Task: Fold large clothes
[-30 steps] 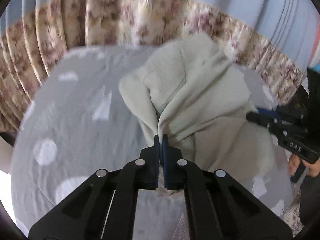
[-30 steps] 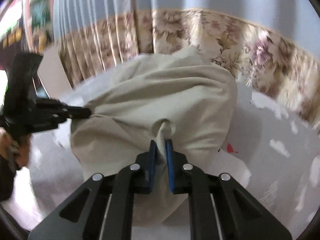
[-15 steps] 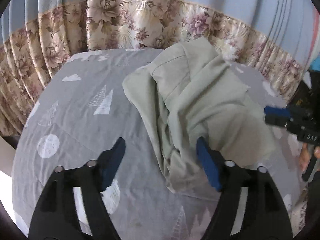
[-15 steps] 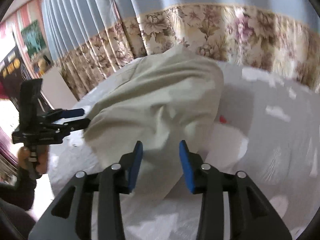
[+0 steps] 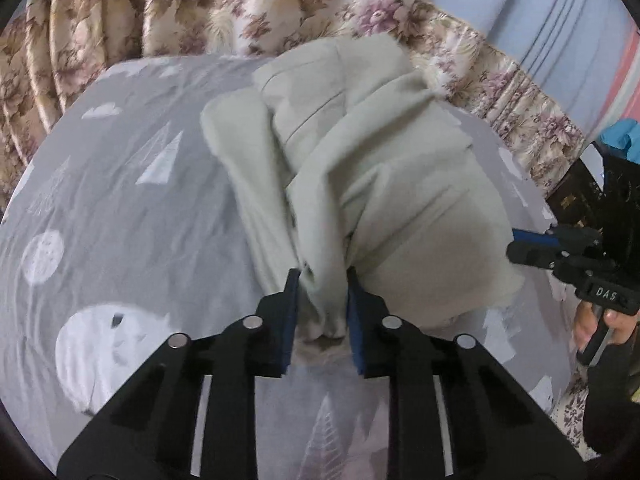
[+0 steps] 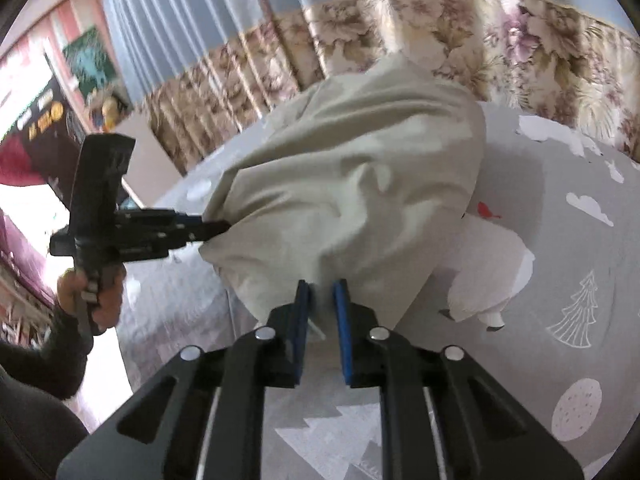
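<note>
A large pale beige garment lies bunched on a bed with a grey patterned sheet. My left gripper has its jaws around a bunched fold at the garment's near edge, pinching it. My right gripper has its jaws close together around the garment's near edge on the other side. Each gripper shows in the other's view: the right one in the left wrist view and the left one in the right wrist view, both at the cloth's edge.
A floral curtain band with blue curtain above runs behind the bed. The sheet has white clouds, trees and circles. A dark cabinet stands at the bed's right side. A colourful wall with posters lies beyond the left.
Both grippers were shut on the cloth, opened wide half a second ago and let it drop. Now both have come back down and closed on the garment's near edges again.
</note>
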### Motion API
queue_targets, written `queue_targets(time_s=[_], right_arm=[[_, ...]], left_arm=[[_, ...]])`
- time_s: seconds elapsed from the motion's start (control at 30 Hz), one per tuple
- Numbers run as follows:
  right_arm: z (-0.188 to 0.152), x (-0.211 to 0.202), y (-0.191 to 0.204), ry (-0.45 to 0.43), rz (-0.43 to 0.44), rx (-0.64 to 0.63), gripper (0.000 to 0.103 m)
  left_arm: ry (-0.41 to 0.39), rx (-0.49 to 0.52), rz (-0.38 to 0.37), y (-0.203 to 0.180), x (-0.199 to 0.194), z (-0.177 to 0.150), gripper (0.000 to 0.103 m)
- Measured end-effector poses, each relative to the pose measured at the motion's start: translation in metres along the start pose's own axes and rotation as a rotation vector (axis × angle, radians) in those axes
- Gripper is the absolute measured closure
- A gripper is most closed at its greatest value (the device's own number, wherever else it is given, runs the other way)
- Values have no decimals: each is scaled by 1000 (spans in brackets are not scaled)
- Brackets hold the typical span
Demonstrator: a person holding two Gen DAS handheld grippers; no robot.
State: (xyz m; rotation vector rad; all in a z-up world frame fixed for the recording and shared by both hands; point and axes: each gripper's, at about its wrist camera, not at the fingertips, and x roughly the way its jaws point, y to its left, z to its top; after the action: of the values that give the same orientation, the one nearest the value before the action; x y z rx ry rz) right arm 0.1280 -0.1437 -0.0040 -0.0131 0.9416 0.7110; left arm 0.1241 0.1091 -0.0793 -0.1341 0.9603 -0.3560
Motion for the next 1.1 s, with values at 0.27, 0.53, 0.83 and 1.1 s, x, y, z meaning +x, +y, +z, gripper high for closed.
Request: queue_targets(time_s=[0.27,0.53,0.83,1.1], right_arm=[[23,-20,-23,-77,-7,37,63],[61,-7,-62,-137,-112,87,63],[84,11,-80,-126,-176,72,50],[88,19,-100,-128,-156,123,50]], left_arm=[[-49,8,63,4,-15,1,31],[-98,27,49,4,-21,56,20],[-92,149,36,-18,-8,116,14],[-29,109,-11,-11,30,150,21]])
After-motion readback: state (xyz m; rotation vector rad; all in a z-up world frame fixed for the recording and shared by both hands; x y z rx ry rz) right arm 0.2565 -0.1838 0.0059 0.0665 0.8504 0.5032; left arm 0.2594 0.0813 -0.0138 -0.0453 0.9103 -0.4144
